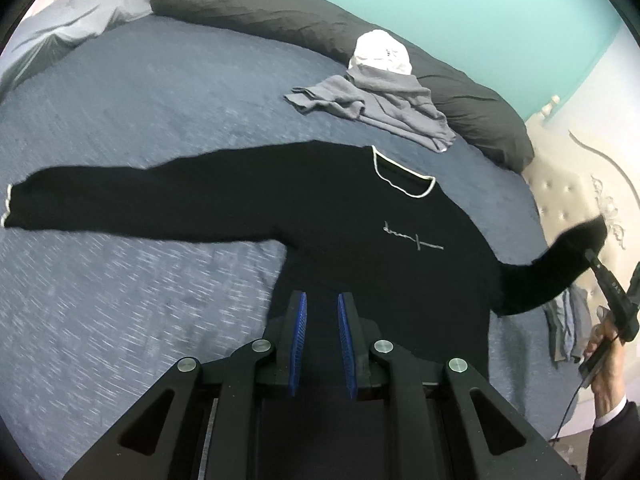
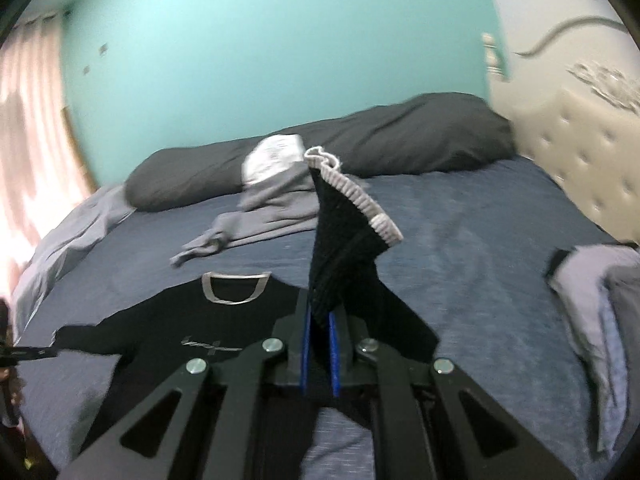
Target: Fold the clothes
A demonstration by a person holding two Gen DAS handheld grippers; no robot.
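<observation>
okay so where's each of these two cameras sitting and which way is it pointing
Left wrist: on the left gripper, over the black sweater hem, facing the dark pillow; the person's right hand shows.
Right wrist: on the right gripper, pinching the lifted sleeve, facing the same pillow.
Shared: sweater, grey garment, bed.

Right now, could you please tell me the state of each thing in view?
Black sweater: flat on bed, one sleeve lifted.
Lifted sleeve: clamped, cuff up.
Right tongs: shut on sleeve.
Left tongs: open, above the hem.
Grey garment: crumpled, unfolded.
White garment: bunched against the pillow.
</observation>
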